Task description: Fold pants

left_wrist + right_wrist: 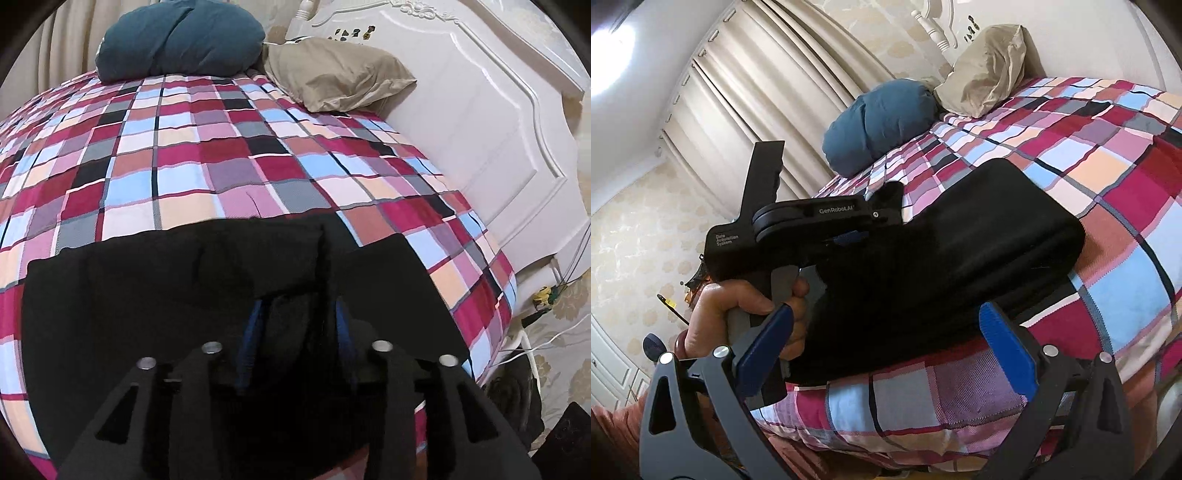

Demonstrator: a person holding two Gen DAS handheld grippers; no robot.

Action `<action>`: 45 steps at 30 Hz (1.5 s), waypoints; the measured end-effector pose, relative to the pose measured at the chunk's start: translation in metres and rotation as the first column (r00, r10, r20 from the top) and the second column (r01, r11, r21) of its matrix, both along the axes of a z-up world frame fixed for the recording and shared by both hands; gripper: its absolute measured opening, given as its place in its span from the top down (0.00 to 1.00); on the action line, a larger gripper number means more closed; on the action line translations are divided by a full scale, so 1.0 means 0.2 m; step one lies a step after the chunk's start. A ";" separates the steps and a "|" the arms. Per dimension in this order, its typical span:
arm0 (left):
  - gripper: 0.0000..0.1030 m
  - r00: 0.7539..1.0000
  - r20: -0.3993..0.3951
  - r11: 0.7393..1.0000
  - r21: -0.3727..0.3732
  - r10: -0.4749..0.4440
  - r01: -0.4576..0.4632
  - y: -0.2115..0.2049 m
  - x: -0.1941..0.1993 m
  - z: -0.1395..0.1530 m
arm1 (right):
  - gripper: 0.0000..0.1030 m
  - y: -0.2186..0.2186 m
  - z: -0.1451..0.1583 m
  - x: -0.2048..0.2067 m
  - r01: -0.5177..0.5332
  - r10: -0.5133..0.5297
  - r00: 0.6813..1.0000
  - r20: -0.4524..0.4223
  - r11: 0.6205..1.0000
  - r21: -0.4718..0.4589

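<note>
The folded black fabric pants (979,243) lay on the checked bedspread (1108,166), long axis running from 7 toward 1 o'clock. The left gripper (299,325), lettered "GenRobot.AI", pinched their edge; the right gripper (886,350) gaped wide.

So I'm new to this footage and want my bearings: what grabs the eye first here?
The loud checked bedspread fills both views, with the black pants lying on it near the bed's edge. At the headboard sit a blue pillow and a tan pillow. The left gripper is on the pants, while the right gripper gapes open just short of them.
</note>
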State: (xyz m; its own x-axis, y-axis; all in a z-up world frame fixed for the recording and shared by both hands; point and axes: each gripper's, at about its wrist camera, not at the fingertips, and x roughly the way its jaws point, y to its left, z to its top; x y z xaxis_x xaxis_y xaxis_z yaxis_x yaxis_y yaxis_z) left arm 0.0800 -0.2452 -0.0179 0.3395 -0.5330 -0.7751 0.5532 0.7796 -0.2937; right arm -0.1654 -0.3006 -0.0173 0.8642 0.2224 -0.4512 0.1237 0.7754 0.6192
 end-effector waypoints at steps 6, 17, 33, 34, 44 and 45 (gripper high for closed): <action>0.29 0.997 0.071 0.997 -0.065 0.034 -0.030 0.10 -0.10 0.13 | 0.02 -0.01 0.04 0.00 -0.004 0.004 1.000 0.002 1.000 -0.010; 0.18 0.954 0.089 0.946 -0.188 0.285 -0.265 0.83 -0.11 0.18 | 0.02 -0.21 0.06 0.29 -0.114 0.124 0.992 -0.033 0.971 0.211; 0.16 0.837 -0.280 0.791 -0.287 0.470 -0.540 1.44 0.05 -0.31 | 0.67 -0.07 -0.19 0.78 -0.272 0.326 0.884 -0.336 0.942 0.196; 0.16 0.841 -0.272 0.795 -0.286 0.467 -0.535 1.44 0.06 -0.32 | 0.71 -0.07 -0.21 0.78 -0.275 0.333 0.875 -0.352 0.939 0.205; 0.15 0.850 -0.256 0.794 -0.309 0.461 -0.524 1.46 0.04 -0.31 | 0.85 -0.06 -0.06 0.75 -0.267 0.298 0.910 -0.288 0.953 0.142; 0.15 0.855 -0.244 0.798 -0.313 0.457 -0.515 1.44 0.03 -0.29 | 0.85 -0.07 -0.04 0.74 -0.264 0.293 0.915 -0.277 0.955 0.137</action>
